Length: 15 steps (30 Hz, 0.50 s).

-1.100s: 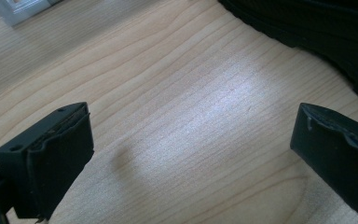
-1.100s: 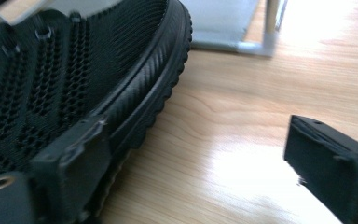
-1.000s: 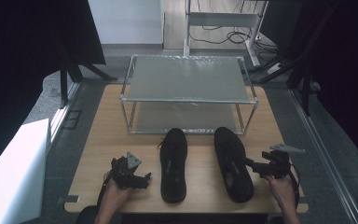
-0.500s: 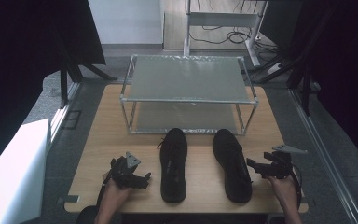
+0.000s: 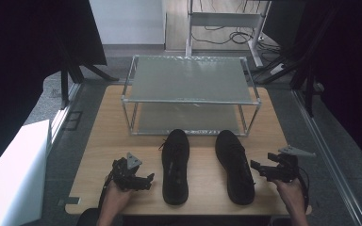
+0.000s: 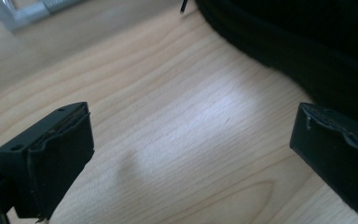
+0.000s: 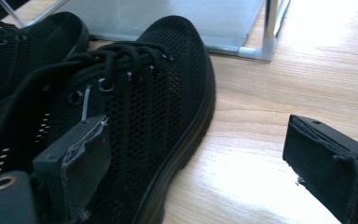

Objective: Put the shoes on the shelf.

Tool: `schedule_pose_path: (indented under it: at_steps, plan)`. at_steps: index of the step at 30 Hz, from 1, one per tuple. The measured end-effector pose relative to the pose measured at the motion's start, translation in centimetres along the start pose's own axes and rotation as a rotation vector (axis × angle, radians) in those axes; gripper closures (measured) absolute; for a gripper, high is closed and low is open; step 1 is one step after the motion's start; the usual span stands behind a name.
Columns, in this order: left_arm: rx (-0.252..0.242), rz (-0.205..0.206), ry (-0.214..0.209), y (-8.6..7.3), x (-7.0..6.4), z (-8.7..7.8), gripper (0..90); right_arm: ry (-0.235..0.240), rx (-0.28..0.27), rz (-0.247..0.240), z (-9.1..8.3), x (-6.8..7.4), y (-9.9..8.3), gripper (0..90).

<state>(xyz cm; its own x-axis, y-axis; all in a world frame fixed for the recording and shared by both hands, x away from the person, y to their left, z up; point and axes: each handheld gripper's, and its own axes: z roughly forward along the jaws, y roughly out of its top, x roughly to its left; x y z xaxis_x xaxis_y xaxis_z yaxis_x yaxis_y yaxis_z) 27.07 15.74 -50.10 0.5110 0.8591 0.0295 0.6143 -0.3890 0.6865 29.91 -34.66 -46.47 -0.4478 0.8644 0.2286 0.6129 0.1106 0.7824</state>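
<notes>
Shoes unplaced: both black mesh sneakers lie on the table before the empty rack (image 5: 191,99), the right shoe (image 7: 135,116) just off the right gripper (image 7: 205,163)'s spread jaws, the left shoe (image 6: 307,42) beside the left gripper (image 6: 191,154)'s spread jaws; grasping and shelving apparently remain.

My right gripper (image 5: 260,167) has drawn back off the right shoe (image 5: 234,165), which has straightened; my jaws now stand apart beside it.
</notes>
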Motion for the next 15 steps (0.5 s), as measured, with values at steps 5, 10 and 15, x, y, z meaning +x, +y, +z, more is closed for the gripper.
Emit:
schedule_pose_path:
  at_steps: [5,10,15]
  plan:
    - [-0.077,-0.052,-0.058,1.3,-0.7,-1.0,0.4,0.043,-0.013,0.015,-0.3,0.5,-0.1,5.8]
    - [-0.129,-0.086,-0.101,2.7,-1.5,-1.5,0.3,0.099,-0.019,0.026,-0.3,1.0,-0.1,5.3]
    - [-0.155,-0.091,-0.153,4.5,-2.5,-1.6,0.4,0.116,0.022,0.003,0.7,1.8,-0.2,5.2]
